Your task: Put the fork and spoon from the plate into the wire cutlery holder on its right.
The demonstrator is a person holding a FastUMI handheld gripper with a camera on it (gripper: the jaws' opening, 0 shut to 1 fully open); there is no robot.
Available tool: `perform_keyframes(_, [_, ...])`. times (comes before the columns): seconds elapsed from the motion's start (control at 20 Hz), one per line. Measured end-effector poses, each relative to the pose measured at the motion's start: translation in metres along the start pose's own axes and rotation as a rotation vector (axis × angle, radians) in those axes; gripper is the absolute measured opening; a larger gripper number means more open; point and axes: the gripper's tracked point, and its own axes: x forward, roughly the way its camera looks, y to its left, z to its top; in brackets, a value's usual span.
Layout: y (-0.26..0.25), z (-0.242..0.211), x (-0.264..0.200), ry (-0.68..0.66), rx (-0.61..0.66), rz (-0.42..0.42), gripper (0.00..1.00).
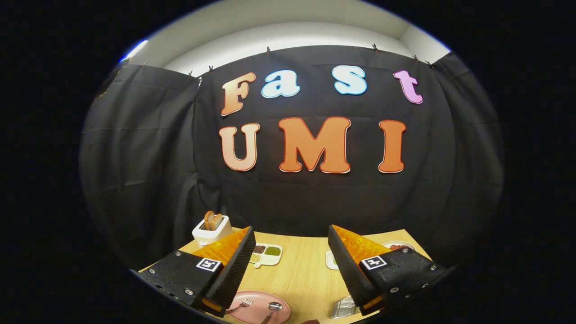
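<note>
With the fingers [290, 265] spread wide and empty above the table [301, 274], lower toward the plate [256, 308], straddle the fork [240, 305] beside the spoon [272, 308], left of the holder [344, 308].

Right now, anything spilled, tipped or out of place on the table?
Nothing stands out. Fork and spoon lie on the pink plate, wire holder beside it, gripper open above the table.

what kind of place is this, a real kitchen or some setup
Most likely a staged recording booth, not a real kitchen: black cloth hangs as the walls around a wooden table holding a toaster and a pink plate. The gripper hovers above, jaws open.
</note>
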Motion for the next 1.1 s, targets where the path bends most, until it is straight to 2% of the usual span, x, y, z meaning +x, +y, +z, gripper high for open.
perform_keyframes(0.55, [0.047,-0.074,0.004,0.206,0.017,0.008,0.97])
perform_keyframes(0.75, [0.071,-0.120,-0.001,0.341,0.085,0.072,0.97])
perform_keyframes(0.95, [0.078,-0.175,-0.008,0.500,0.105,0.066,0.97])
perform_keyframes(1.1, [0.078,-0.222,-0.015,0.628,0.074,0.039,0.95])
